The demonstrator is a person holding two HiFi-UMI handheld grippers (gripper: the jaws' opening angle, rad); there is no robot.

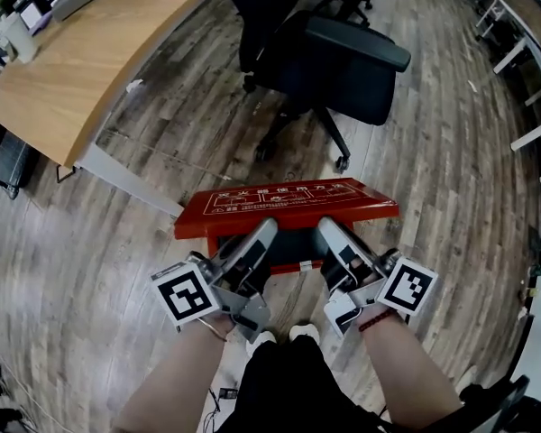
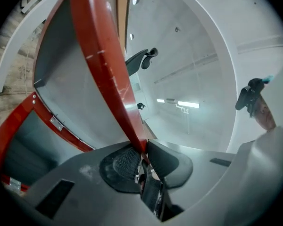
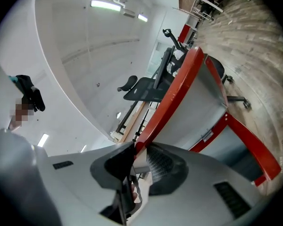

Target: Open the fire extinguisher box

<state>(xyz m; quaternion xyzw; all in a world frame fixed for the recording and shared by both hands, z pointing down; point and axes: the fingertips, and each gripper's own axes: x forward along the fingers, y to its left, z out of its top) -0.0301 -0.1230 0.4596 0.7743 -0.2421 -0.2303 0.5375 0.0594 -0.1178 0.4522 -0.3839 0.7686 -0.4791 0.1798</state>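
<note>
Both forearms reach forward side by side. The left tongs [image 1: 267, 231] and right tongs [image 1: 326, 230] each clamp the front edge of the red metal box lid [image 1: 288, 202], which is raised partway.

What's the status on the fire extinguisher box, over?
Left gripper, right gripper: both shut on lid front edge. Lid part raised, box open a gap. Chair close behind, might crowd the lid.

red box lid [image 1: 288, 204] raised, ajar
</note>
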